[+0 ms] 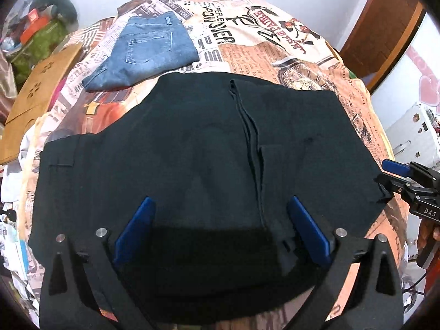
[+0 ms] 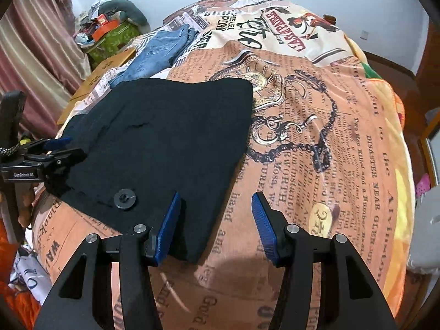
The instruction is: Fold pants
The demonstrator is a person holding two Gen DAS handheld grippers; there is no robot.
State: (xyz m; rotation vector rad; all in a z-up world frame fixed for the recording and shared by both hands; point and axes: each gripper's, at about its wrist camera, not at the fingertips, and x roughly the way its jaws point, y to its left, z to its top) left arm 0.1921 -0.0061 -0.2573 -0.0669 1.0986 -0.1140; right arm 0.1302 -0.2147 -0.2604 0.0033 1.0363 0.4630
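Observation:
Black pants (image 1: 192,143) lie folded flat on the printed bedspread (image 1: 275,52); they also show in the right wrist view (image 2: 165,126), with a black button (image 2: 124,198) near the front edge. My left gripper (image 1: 220,206) is open and hovers over the near edge of the pants, holding nothing. My right gripper (image 2: 216,198) is open above the pants' right front corner and the bedspread (image 2: 330,165). The right gripper also shows at the pants' right edge in the left wrist view (image 1: 396,173).
Folded blue jeans (image 1: 148,52) lie at the back left of the bed, also seen in the right wrist view (image 2: 156,52). A brown cardboard box (image 1: 38,93) and a cluttered green box (image 2: 112,38) stand left of the bed. A wooden frame (image 1: 385,27) is at right.

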